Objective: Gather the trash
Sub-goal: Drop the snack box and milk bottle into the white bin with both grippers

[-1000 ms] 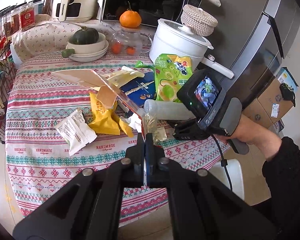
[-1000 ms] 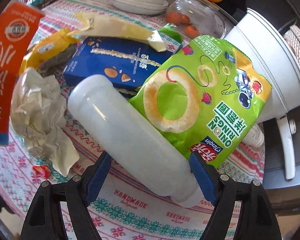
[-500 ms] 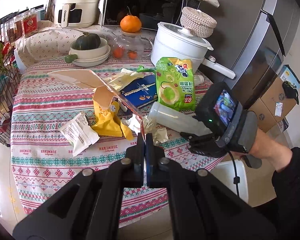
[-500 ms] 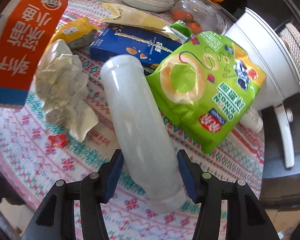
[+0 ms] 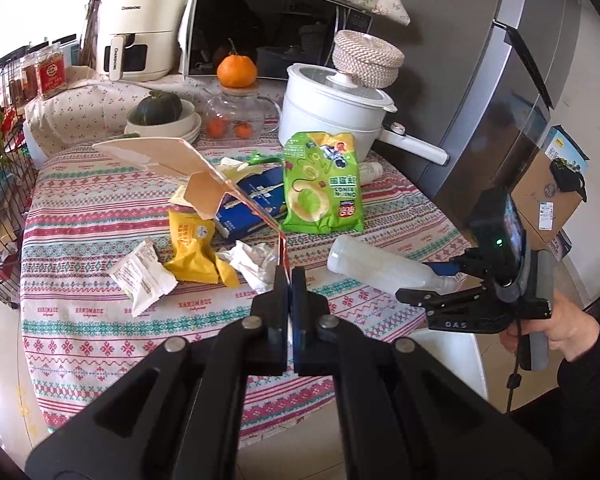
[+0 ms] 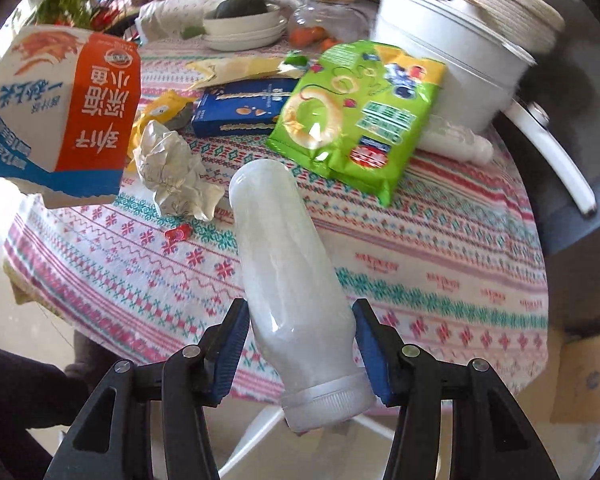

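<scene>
My left gripper [image 5: 287,276] is shut on the edge of a flattened orange-and-white carton [image 5: 160,156], which it holds up over the table; the right wrist view shows the carton's printed side [image 6: 68,120]. Clamped near its capped end, a cloudy white plastic bottle [image 6: 288,272] sits between the blue pads of my right gripper [image 6: 300,344]. The bottle [image 5: 376,264] hangs tilted above the table's right edge. On the patterned cloth [image 5: 100,208] lie a green onion-ring bag [image 5: 320,188], a blue box [image 5: 252,208], a yellow wrapper [image 5: 192,252], a white wrapper [image 5: 142,280] and crumpled paper [image 5: 252,260].
At the back stand a white pot [image 5: 332,116], a glass jar [image 5: 232,116], stacked bowls holding a squash [image 5: 160,120] and a small white bottle [image 6: 456,144]. The fridge [image 5: 500,100] and cardboard boxes [image 5: 548,200] are to the right. A wire rack [image 5: 0,200] stands on the left.
The right gripper's jaws narrowed onto the white bottle, lifted it off the cloth and carried it toward the table's right edge. The left gripper drew back a little with the carton.
</scene>
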Action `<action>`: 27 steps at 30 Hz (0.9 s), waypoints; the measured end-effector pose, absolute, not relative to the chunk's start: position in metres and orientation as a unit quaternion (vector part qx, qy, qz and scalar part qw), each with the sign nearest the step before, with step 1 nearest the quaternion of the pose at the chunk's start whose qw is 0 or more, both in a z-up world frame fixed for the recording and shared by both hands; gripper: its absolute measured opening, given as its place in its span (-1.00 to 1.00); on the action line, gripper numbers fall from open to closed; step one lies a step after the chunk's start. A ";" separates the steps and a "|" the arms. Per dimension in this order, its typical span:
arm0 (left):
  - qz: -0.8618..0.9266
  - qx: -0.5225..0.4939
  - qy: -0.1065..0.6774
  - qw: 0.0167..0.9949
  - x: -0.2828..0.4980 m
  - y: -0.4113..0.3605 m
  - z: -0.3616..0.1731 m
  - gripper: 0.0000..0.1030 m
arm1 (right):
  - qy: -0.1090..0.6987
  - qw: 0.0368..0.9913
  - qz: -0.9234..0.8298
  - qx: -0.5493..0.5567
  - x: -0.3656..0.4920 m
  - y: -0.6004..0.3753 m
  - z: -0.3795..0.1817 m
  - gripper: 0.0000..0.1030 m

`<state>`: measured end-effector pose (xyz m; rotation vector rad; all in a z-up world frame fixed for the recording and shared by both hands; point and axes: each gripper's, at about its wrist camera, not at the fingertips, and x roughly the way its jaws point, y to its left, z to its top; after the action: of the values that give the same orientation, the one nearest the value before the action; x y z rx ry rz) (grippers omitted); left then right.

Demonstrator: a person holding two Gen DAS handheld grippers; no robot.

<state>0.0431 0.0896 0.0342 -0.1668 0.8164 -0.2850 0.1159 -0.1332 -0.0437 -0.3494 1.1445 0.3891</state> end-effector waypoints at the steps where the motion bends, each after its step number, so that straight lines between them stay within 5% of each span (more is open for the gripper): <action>1: -0.142 -0.079 0.395 0.904 0.042 0.085 0.034 -0.97 | 0.534 0.812 0.178 -0.153 0.111 -0.142 -0.040 0.05; 15: -0.281 -0.018 0.419 0.863 0.016 -0.015 0.021 -0.97 | 0.521 0.844 0.117 -0.046 0.057 -0.238 0.000 0.04; 27: -0.400 0.024 0.499 0.768 -0.014 -0.095 -0.032 -0.97 | 0.547 0.832 0.086 -0.035 0.002 -0.312 -0.029 0.04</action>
<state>-0.0145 -0.0954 -0.0317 0.0515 1.0837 -0.8687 0.0023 -0.3115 -0.0285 -0.0733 1.1601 0.1827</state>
